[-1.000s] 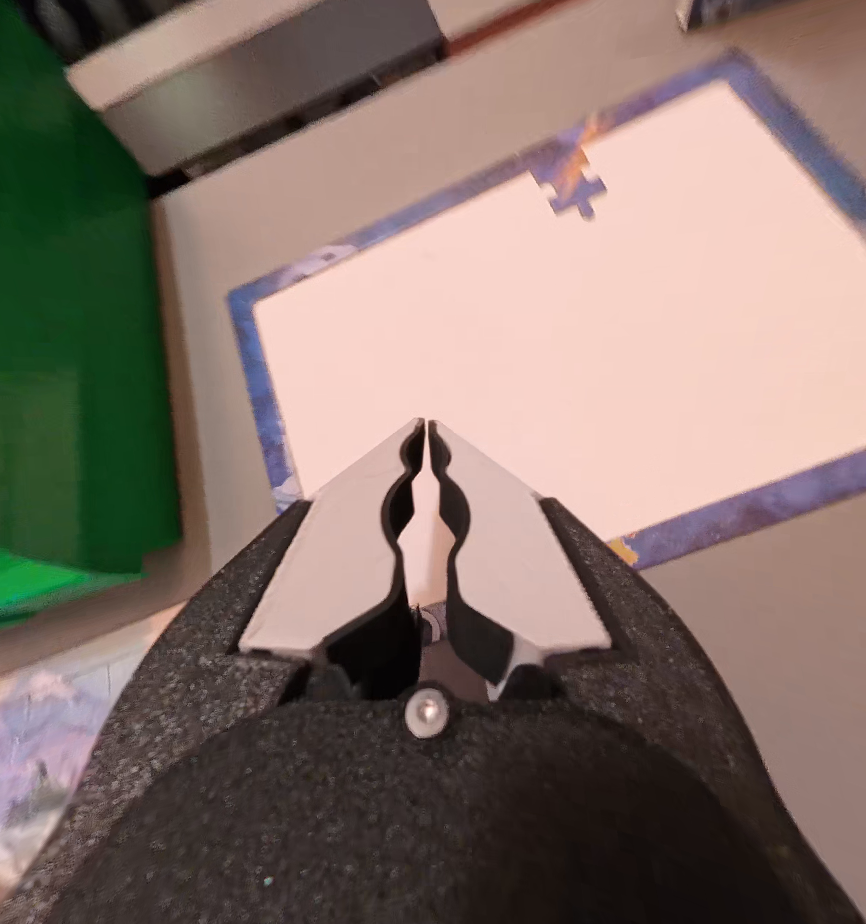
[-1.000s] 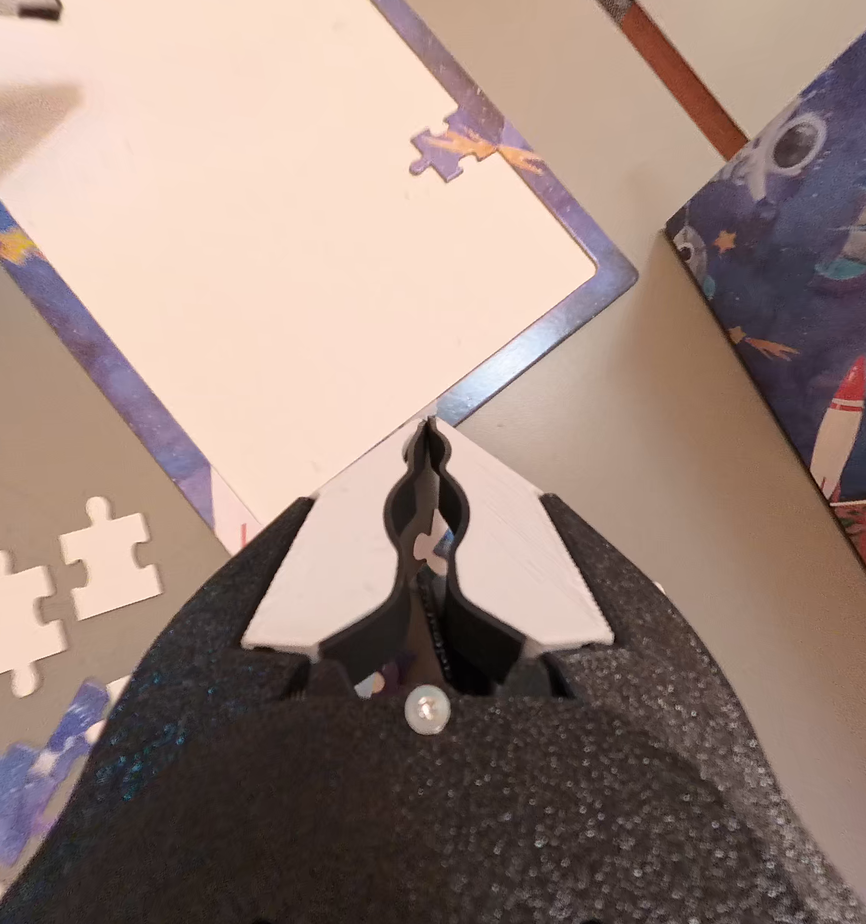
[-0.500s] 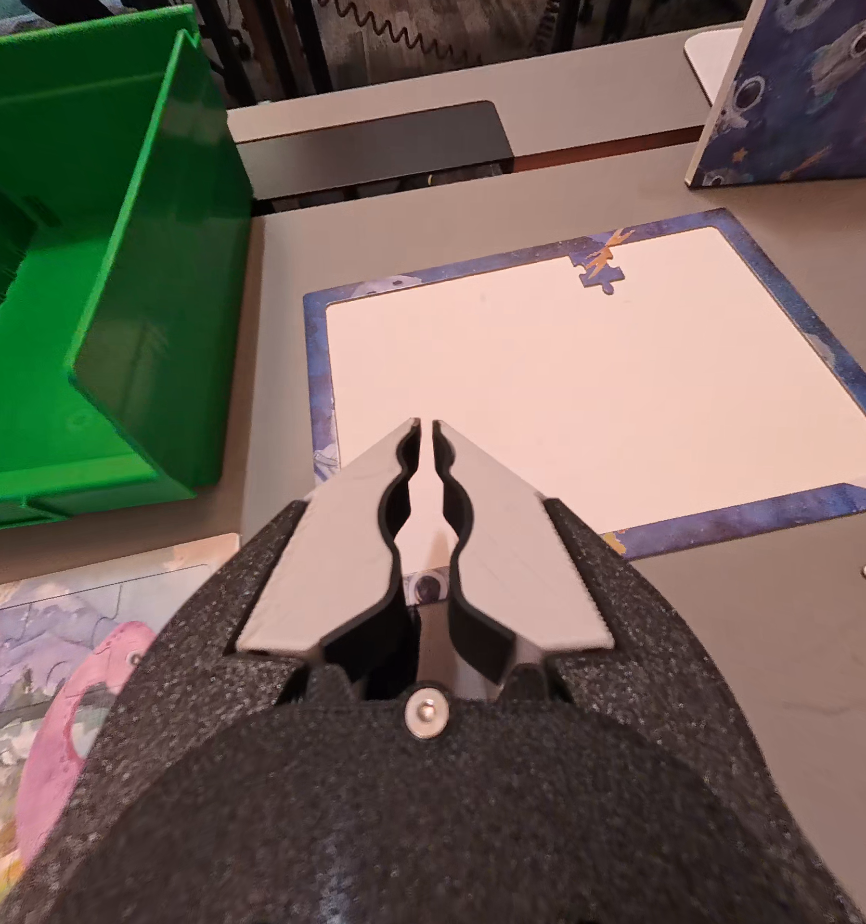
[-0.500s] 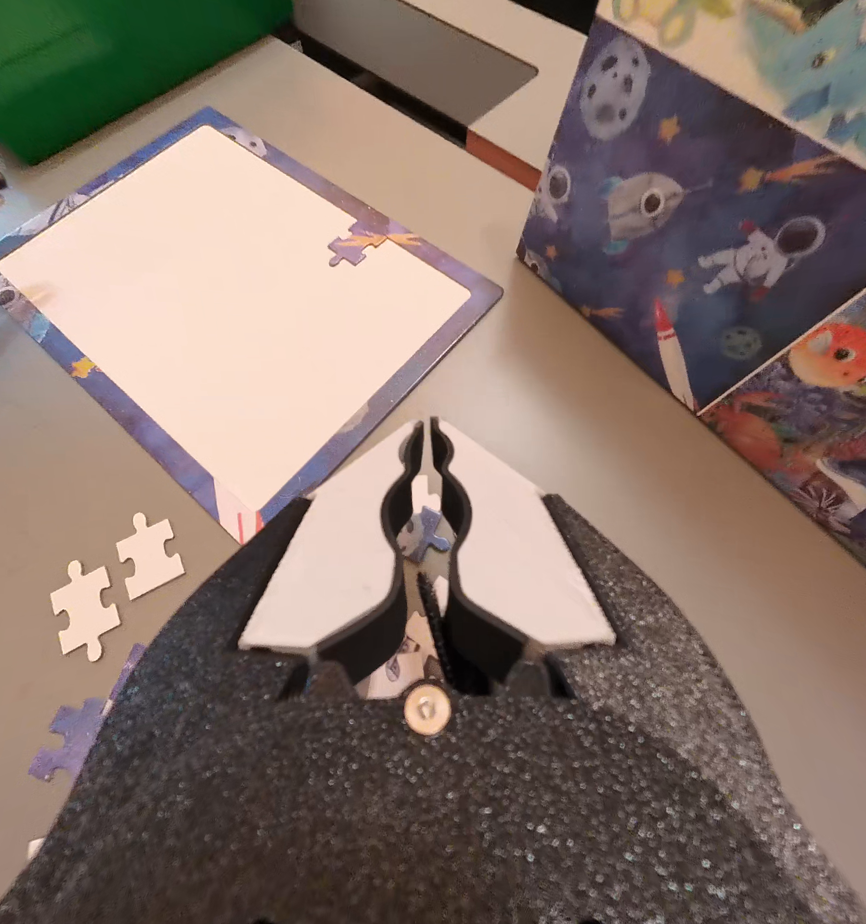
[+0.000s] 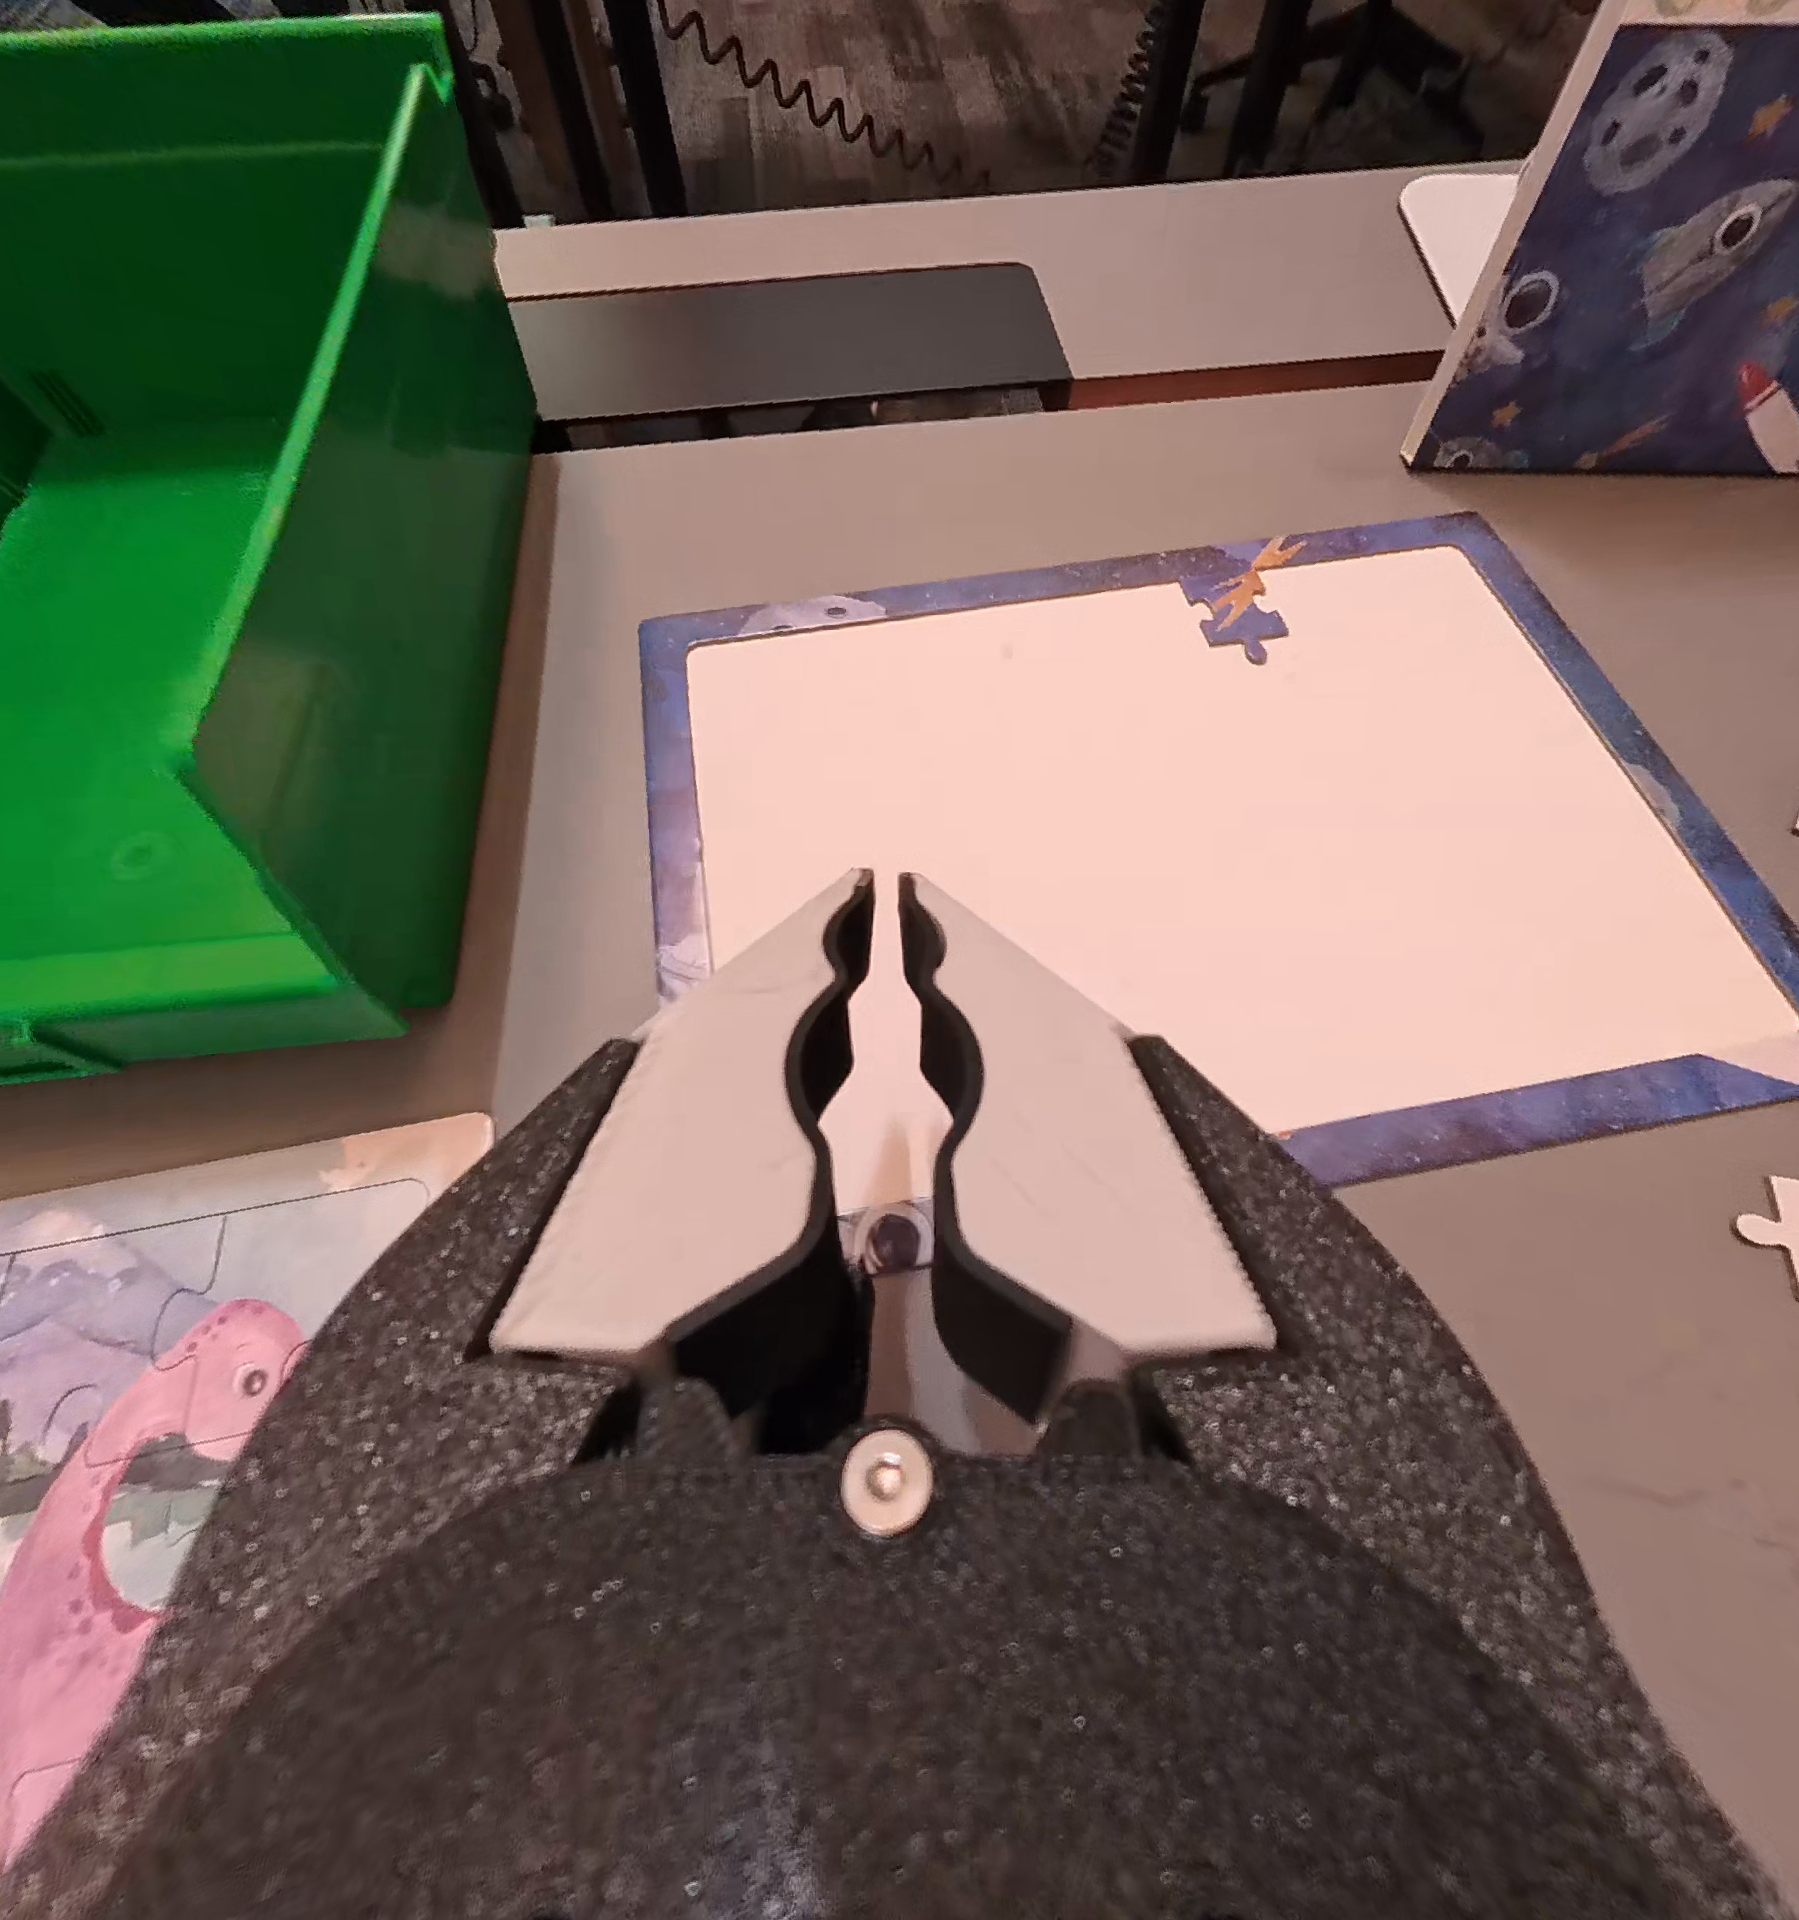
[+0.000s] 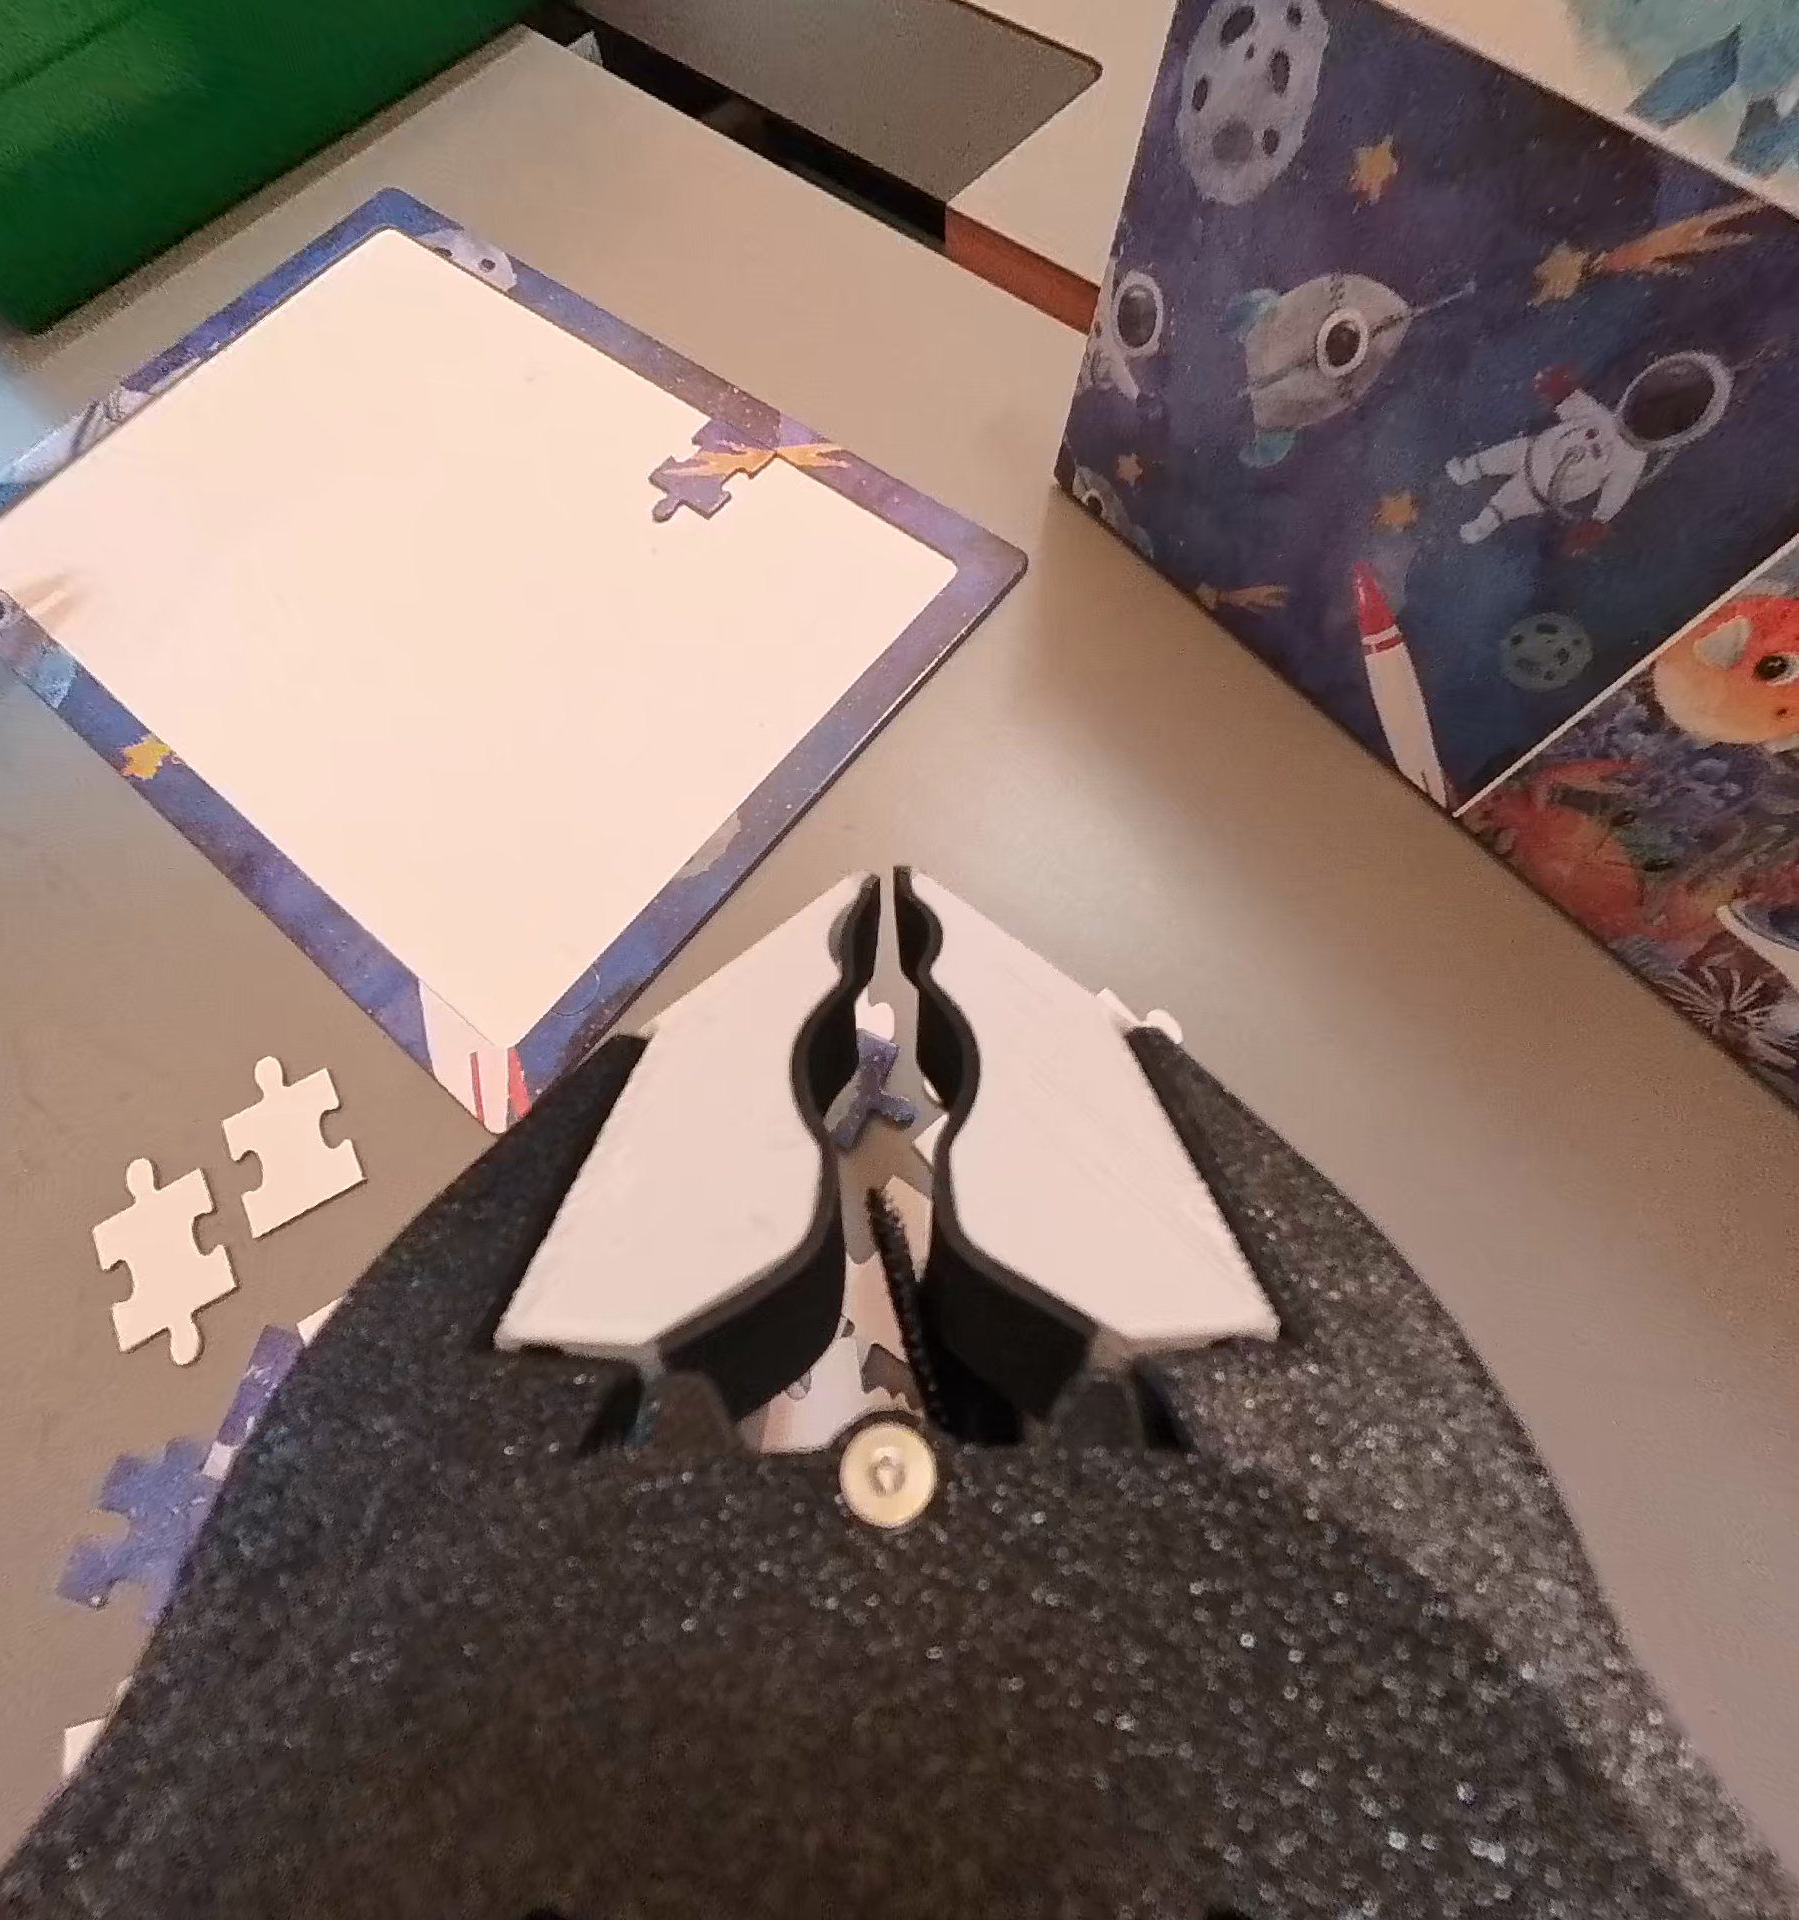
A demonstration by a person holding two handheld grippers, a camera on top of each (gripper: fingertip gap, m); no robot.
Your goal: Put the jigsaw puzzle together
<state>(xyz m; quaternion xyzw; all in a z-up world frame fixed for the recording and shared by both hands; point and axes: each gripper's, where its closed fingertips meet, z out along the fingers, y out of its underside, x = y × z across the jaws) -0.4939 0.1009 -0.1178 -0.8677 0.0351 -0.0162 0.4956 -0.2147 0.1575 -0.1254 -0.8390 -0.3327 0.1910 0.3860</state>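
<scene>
green bin (image 5: 199, 623), blue-bordered white puzzle tray (image 5: 1560, 1117)

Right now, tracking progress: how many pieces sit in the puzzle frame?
1: a blue piece against the puzzle frame's far border. The rest is bare.

One puzzle frame (image 6: 791, 717) is lying on the worktop (image 6: 1134, 831), one piece (image 6: 703, 483) sitting inside; two white pieces (image 6: 292, 1148) are lying loose; one green bin (image 5: 199, 582) is standing by.

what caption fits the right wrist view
Right gripper hovers shut near the puzzle frame, one piece placed.
</scene>
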